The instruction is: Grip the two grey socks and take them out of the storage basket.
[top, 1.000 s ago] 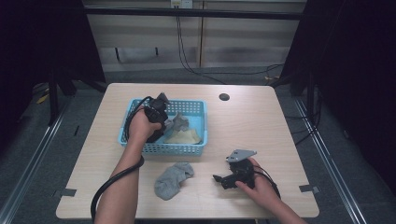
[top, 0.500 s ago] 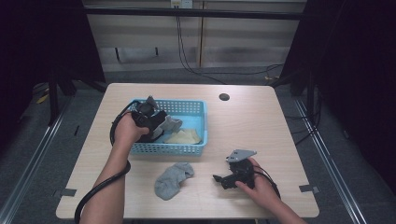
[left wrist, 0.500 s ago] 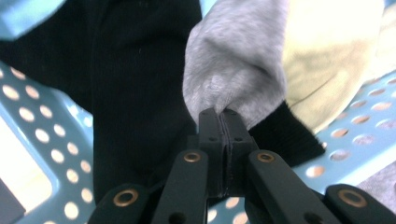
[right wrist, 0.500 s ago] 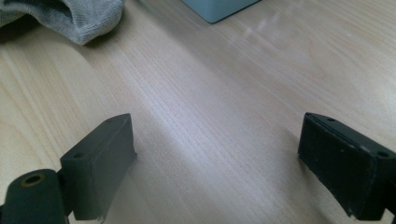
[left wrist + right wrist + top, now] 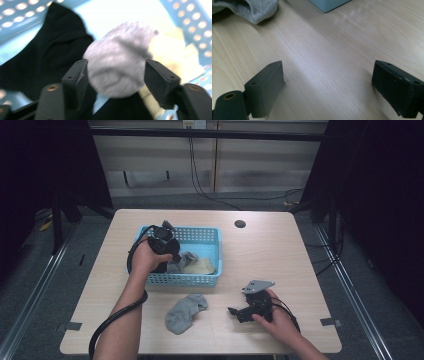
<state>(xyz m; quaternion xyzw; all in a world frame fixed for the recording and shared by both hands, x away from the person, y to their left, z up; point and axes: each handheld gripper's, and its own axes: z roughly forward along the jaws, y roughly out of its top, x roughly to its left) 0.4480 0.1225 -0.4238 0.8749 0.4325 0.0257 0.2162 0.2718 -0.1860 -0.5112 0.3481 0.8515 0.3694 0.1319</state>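
My left gripper [image 5: 172, 256] reaches into the blue basket [image 5: 210, 281] from its left side. Its jaws [image 5: 115, 67] close around a bunched grey sock [image 5: 117, 67], which touches both pads. A black sock [image 5: 50, 55] lies under and left of it, and a pale yellow cloth [image 5: 172, 50] lies to the right. In the high view, that grey sock [image 5: 184, 260] sits beside the yellow cloth [image 5: 202, 266]. A second grey sock [image 5: 185, 312] lies on the table in front of the basket. My right gripper [image 5: 234, 312] rests low on the table to that sock's right, open, with bare wood between its jaws [image 5: 328, 75].
The wooden table [image 5: 280, 260] has a round cable hole [image 5: 240, 224] behind the basket. A basket corner [image 5: 329, 5] and the loose sock's edge [image 5: 249, 8] show ahead of the right gripper. Cables trail from both grippers toward the near edge.
The left hand and gripper have drawn back leftward inside the basket, and the grey sock has shifted slightly with them. The right gripper has stayed put.
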